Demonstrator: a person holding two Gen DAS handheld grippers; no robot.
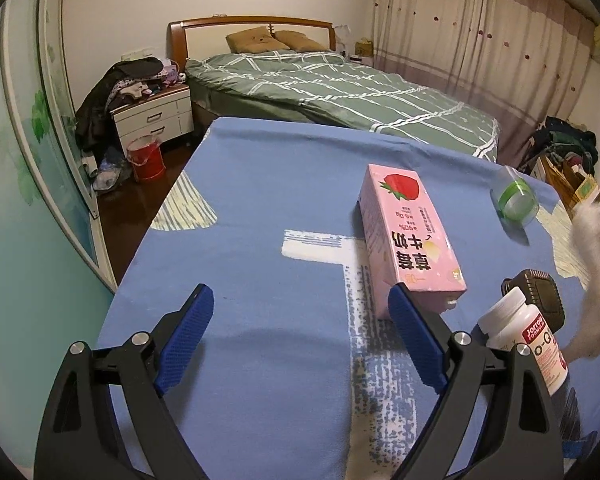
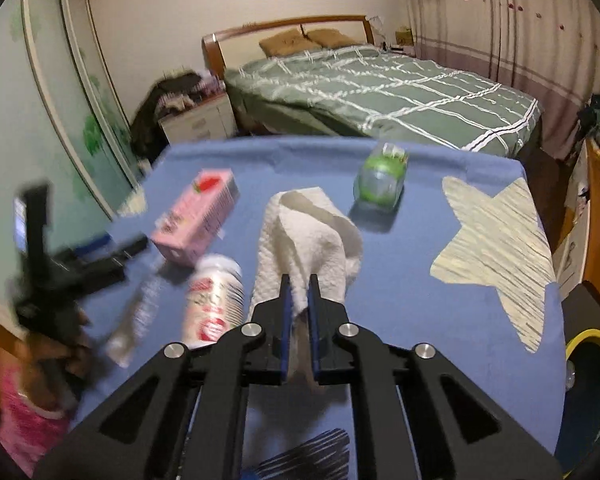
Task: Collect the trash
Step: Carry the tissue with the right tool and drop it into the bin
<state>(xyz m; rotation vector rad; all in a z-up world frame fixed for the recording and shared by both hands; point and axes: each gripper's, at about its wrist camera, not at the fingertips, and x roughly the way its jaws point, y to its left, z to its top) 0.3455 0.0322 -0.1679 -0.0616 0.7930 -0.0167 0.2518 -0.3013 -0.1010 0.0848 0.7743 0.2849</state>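
Observation:
My right gripper [image 2: 299, 280] is shut on a crumpled white paper towel [image 2: 306, 240], which rises in front of its fingers above the blue cloth. My left gripper [image 1: 300, 300] stands open over bare cloth, its right pad beside the near end of a pink strawberry milk carton [image 1: 404, 236] lying on its side. A white pill bottle with a red label [image 1: 528, 340] lies to the right of that gripper. A clear bottle with a green label [image 1: 514, 200] lies farther back. The right wrist view shows the carton [image 2: 198, 220], pill bottle [image 2: 214, 300] and green bottle [image 2: 380, 178] too.
The blue cloth with pale star patches [image 2: 496, 256] covers the table [image 1: 260, 208]. A dark object [image 1: 540, 296] sits behind the pill bottle. A bed [image 1: 340, 88], a nightstand [image 1: 152, 116] and a red bucket [image 1: 146, 158] stand beyond. A yellow-rimmed bin [image 2: 592, 376] is at the table's right.

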